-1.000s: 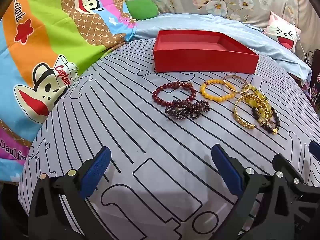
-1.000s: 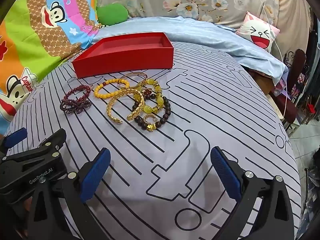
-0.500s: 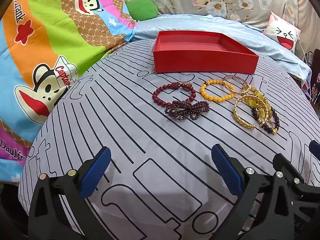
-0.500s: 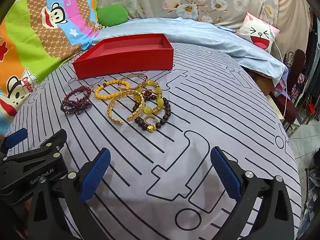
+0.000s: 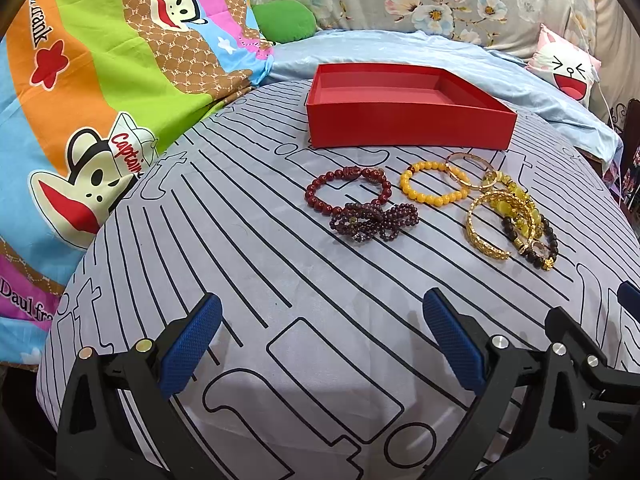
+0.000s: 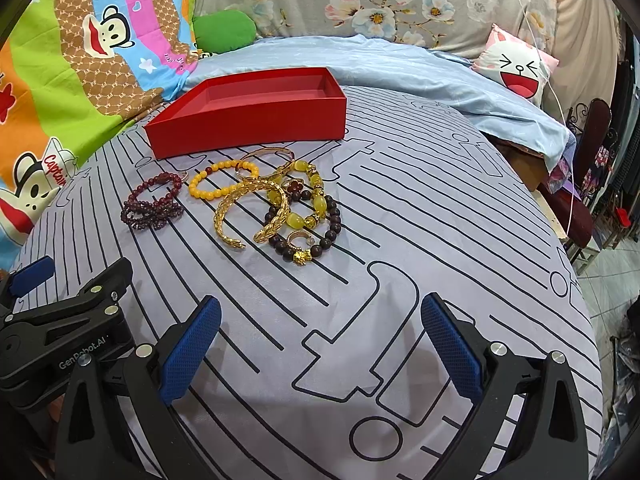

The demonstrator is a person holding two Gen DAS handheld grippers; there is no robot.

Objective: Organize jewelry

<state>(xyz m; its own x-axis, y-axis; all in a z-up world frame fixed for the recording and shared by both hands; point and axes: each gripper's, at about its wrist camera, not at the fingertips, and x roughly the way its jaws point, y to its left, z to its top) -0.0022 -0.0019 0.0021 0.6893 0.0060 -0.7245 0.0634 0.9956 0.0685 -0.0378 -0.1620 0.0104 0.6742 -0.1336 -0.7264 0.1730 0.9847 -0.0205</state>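
Both grippers hover low over the striped grey cloth (image 5: 248,240), side by side, each with its blue-padded fingers spread wide and nothing between them: the left gripper (image 5: 320,344) is released, and the right gripper (image 6: 320,344) is likewise released and empty. The left tool's black frame shows at the left edge of the right wrist view, just beside the right gripper. All jewelry lies on the cloth, well ahead of both grippers and just in front of the red tray (image 5: 408,128), which sits empty at the far side of the cloth. From left to right in the left wrist view: a dark red bead bracelet (image 5: 320,200), with a twisted maroon bead strand (image 5: 372,222) touching its near edge; an orange-yellow bead bracelet (image 5: 420,196); a thin gold bangle (image 5: 460,174) overlapping it on the far right. To the right is a tangled heap: a wide gold cuff (image 5: 484,240), a yellow stone bracelet (image 6: 316,200) and a dark brown bead bracelet (image 6: 332,232) with a gold charm, all overlapping. A blue sheet (image 6: 360,64) and a smiling cushion (image 6: 516,64) lie beyond.
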